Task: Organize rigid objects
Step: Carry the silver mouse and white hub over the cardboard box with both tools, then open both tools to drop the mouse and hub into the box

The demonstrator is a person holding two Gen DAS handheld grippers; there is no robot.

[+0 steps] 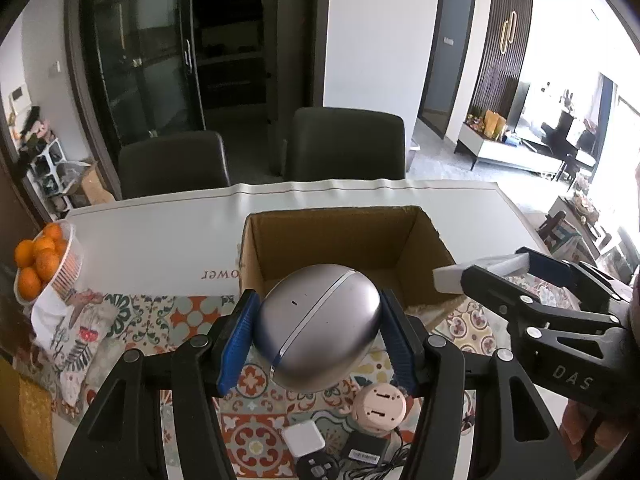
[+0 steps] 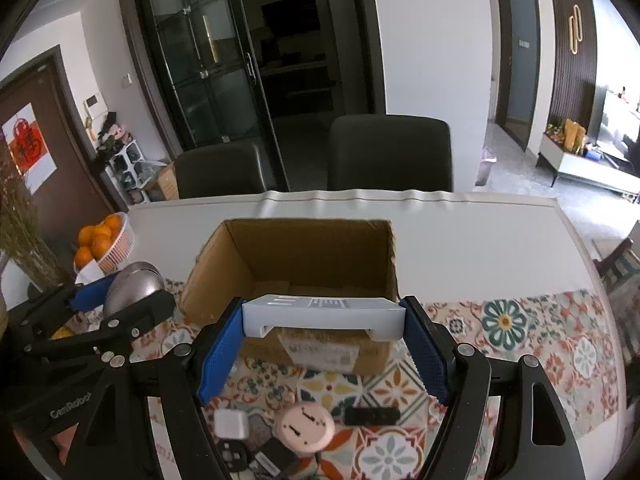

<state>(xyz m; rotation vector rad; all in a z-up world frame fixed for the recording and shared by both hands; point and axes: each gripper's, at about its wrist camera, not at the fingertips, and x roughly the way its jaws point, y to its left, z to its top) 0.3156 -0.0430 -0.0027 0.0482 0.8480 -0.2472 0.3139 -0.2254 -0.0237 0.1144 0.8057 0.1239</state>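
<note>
My left gripper (image 1: 316,332) is shut on a silver egg-shaped device (image 1: 320,324), held above the patterned mat just in front of an open cardboard box (image 1: 344,240). My right gripper (image 2: 324,340) is shut on a flat white rectangular device (image 2: 324,314), held over the near wall of the same box (image 2: 300,256). In the left wrist view the right gripper (image 1: 500,276) and its white device (image 1: 452,278) show at the box's right corner. In the right wrist view the left gripper (image 2: 120,296) and the silver device (image 2: 134,286) show left of the box.
On the mat below lie a pink round gadget (image 2: 306,426), a white square adapter (image 2: 230,424), a black bar-shaped object (image 2: 372,416) and dark chargers with cables (image 1: 364,456). A bowl of oranges (image 1: 44,260) stands at the left. Two dark chairs (image 1: 344,144) are behind the white table (image 1: 160,232).
</note>
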